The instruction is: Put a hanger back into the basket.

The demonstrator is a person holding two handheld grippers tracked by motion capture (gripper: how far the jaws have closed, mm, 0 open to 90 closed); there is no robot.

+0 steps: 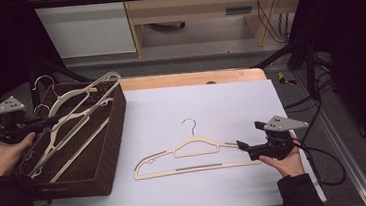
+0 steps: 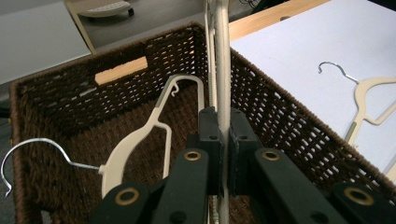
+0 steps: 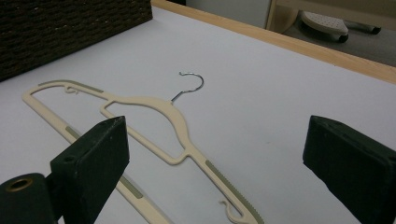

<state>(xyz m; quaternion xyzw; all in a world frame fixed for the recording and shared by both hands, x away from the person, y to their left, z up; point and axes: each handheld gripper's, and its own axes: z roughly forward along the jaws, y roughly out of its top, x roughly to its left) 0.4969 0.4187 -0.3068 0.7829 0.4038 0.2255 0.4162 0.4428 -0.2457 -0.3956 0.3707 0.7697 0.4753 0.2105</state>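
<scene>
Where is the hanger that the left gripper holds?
In the high view it is at the left, over the wicker basket, clamped in the left gripper.

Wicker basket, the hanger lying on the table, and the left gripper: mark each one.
wicker basket (image 1: 116, 139), high view, right side wall.
hanger on the table (image 1: 194, 143), high view, shoulder below the hook.
left gripper (image 2: 223, 156), left gripper view, between its jaws, clamped on a hanger bar.

The hanger (image 2: 223, 70) pinched between the left gripper's (image 2: 223, 161) matt black plastic fingers (image 2: 208, 140) is cream plastic, smooth and faintly glossy. Around it stands a basket (image 2: 289, 116) of rough dark-brown wicker. Ahead of the right gripper's fingers (image 3: 100, 158) lies another cream plastic hanger (image 3: 154, 121) with a shiny metal hook, on a smooth matt pale tabletop (image 3: 280, 107) edged in light wood.
</scene>
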